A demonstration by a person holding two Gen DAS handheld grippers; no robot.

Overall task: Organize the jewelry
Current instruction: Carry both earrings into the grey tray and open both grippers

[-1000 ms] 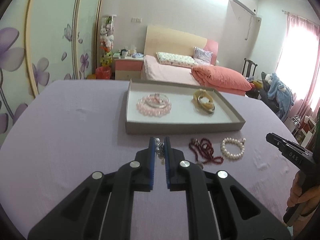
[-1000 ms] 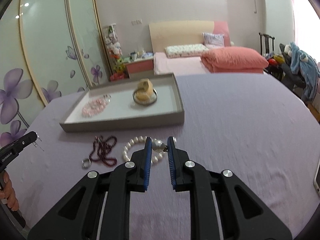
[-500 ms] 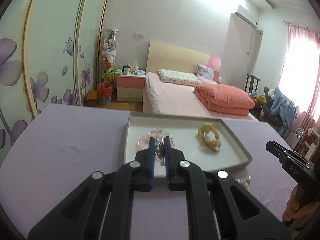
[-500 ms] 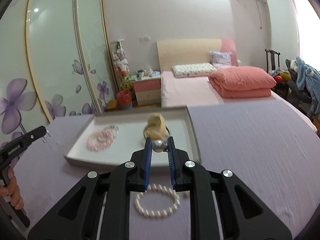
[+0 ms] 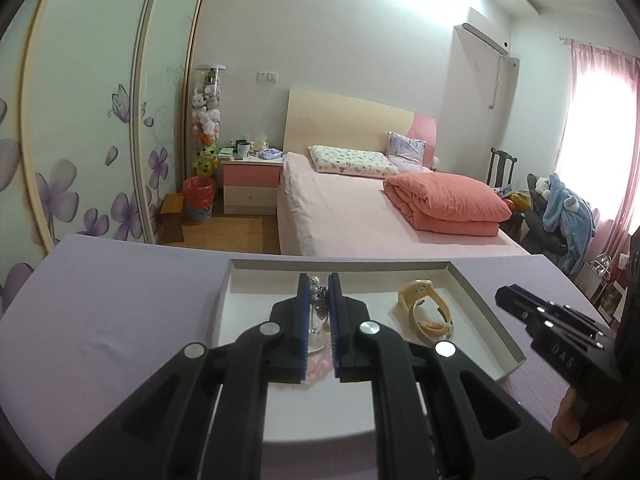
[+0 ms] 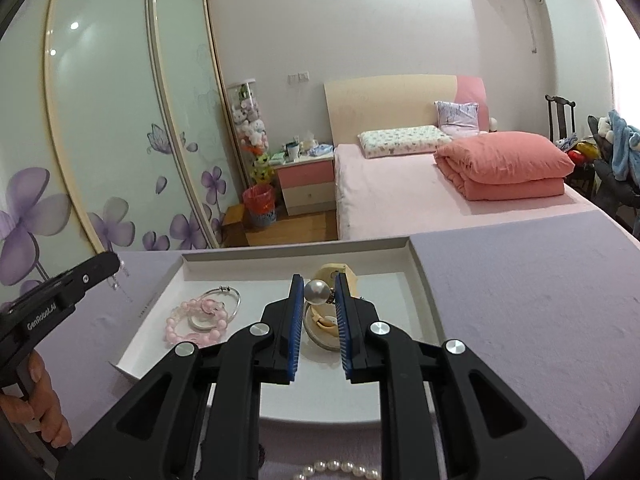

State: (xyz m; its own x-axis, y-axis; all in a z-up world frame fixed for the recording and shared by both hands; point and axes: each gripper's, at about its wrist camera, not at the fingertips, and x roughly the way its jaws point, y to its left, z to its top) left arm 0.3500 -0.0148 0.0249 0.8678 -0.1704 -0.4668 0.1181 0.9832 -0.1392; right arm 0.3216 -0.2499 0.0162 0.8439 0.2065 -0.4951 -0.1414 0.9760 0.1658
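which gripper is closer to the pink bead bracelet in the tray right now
Left. The left gripper hovers right above the pink bead bracelet, which shows between its fingers. The right gripper is off to the side, above the yellow watch.

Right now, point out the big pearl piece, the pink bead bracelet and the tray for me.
big pearl piece (image 6: 316,291), right wrist view, on the round pearl between the pads.
pink bead bracelet (image 6: 175,325), right wrist view, on its left-hand beads.
tray (image 6: 425,292), right wrist view, on its right wall.
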